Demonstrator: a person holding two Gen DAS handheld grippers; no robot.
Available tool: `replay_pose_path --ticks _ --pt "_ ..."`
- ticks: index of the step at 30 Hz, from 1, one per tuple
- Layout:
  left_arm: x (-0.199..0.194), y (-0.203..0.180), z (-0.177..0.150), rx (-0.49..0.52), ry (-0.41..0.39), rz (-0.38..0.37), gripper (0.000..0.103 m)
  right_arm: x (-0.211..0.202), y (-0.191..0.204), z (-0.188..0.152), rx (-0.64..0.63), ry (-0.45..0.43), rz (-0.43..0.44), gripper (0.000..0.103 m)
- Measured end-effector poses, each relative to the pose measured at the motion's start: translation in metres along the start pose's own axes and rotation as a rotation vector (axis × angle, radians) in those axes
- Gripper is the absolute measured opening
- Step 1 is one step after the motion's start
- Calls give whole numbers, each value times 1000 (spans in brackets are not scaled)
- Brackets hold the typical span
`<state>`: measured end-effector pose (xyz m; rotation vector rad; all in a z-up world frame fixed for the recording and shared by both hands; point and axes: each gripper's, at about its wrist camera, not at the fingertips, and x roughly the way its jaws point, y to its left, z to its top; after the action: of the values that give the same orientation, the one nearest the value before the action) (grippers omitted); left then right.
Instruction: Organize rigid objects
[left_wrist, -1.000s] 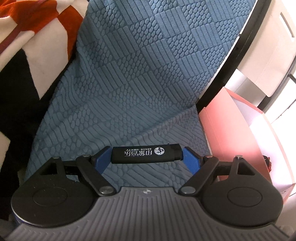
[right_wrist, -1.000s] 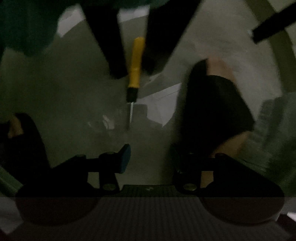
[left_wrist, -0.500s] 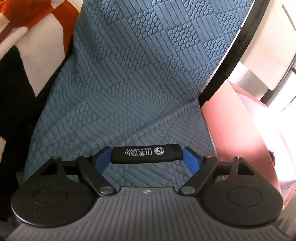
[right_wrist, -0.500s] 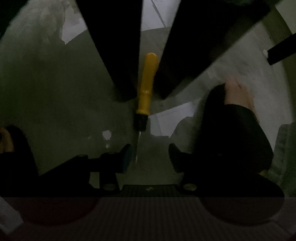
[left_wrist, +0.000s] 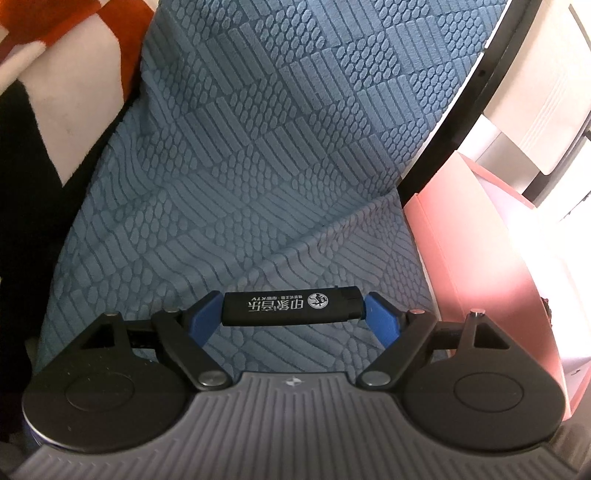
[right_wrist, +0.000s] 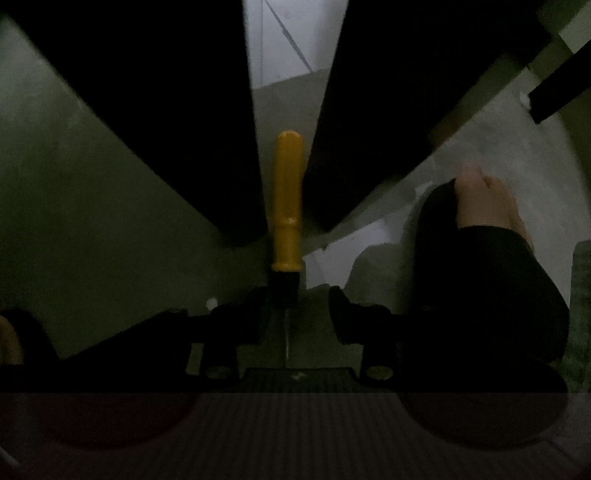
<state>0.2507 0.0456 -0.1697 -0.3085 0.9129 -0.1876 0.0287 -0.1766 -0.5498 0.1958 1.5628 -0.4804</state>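
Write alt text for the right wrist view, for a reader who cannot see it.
Dim view straight down: a yellow-handled screwdriver lies on the floor, shaft toward the camera, between the fingers of the right gripper, whose jaws have just been closing and do not yet press on it. Two dark shapes flank the handle; a dark-clad foot stands to the right.

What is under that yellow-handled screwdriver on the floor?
The screwdriver lies on a dull grey floor, its thin shaft running between the open fingers of the right gripper, whose jaws have just been closing. Black legs flank the handle. The patch directly beneath it is hidden.
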Motion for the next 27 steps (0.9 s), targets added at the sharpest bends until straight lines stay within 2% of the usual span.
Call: replay_pose_path --ticks 4,5,11,14,19,24,27 --pt "-3 1 2 -2 -9 -14 86 3 1 1 4 -29 -1 32" --pt "-3 1 3 -1 -11 -19 86 4 2 3 9 -29 15 18" --pt "-5 2 6 -6 -13 -21 86 6 5 3 5 24 11 18" --pt "-7 3 8 -13 -22 -20 86 7 4 -4 -78 79 24 18" --pt "-8 2 8 -9 -26 -5 86 6 1 -25 -315 157 -8 18" --pt "-11 2 10 -14 -35 2 86 11 -12 -35 -431 216 -29 18" --pt "-11 2 9 -11 -36 17 86 14 -12 -33 -485 240 -4 19"
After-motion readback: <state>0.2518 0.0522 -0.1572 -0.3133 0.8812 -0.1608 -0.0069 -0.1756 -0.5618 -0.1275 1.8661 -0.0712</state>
